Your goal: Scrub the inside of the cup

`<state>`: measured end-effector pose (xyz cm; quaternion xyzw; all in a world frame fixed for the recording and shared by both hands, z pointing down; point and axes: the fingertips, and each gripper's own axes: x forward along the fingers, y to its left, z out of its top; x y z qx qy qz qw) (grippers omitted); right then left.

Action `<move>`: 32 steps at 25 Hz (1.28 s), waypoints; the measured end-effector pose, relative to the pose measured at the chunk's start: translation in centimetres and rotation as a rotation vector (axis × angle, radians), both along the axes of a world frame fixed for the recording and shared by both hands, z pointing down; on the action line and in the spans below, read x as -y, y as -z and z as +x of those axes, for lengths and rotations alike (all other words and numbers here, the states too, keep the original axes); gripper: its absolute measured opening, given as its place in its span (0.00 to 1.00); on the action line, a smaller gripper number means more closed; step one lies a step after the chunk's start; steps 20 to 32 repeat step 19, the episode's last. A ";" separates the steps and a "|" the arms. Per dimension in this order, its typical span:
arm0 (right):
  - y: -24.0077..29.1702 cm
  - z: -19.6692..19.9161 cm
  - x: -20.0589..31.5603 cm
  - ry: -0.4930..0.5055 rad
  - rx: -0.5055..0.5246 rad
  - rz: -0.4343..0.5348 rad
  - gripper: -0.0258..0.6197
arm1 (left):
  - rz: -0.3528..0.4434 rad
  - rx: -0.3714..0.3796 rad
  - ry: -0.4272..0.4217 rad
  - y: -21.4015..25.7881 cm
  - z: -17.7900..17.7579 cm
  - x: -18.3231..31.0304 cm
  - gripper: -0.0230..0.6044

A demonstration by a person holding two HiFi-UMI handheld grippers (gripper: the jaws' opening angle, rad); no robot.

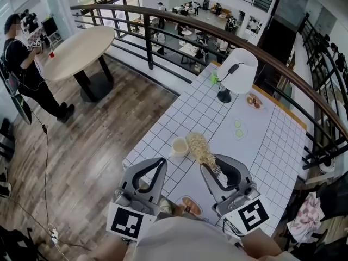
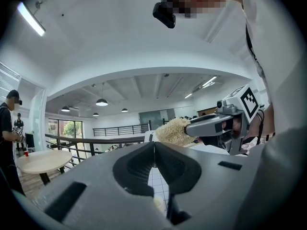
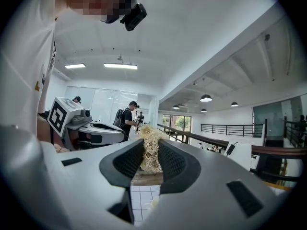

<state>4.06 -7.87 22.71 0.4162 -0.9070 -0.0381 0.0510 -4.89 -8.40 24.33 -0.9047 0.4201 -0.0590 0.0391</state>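
Right gripper [image 1: 211, 166]: I have its jaws clamped on the handle end of the scrubber [image 1: 200, 148], whose fibrous head sticks out past the tips; my right gripper view confirms the grip [image 3: 151, 158].
Left gripper [image 1: 161, 162]: jaws together with nothing between them, held up off the table [image 1: 272, 145].
Cup [image 1: 179, 145]: stands upright on the white gridded top with its mouth up, ahead of both grippers and roughly between them.
Key relation: the scrubber head sits just right of the cup, by its rim; I can't tell whether they touch.
Scrubber axis: runs away from me and slightly left, lying low rather than pointing down into the mouth.
Nearer arm: the free left gripper, I'd say, is the one to steady the cup.
Next move: I judge the head must tip downward and shift left to enter.
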 end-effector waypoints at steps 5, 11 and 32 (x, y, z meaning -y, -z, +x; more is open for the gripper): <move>0.1 0.2 -0.2 -0.007 -0.002 -0.002 0.19 | 0.003 -0.003 -0.012 0.2 0.4 -0.1 0.06; 0.0 0.5 0.0 -0.031 -0.036 -0.009 0.19 | -0.001 0.003 -0.026 0.4 0.5 0.0 0.06; -0.1 0.3 -0.3 -0.031 -0.076 0.002 0.19 | -0.002 0.021 -0.027 0.2 0.3 -0.2 0.06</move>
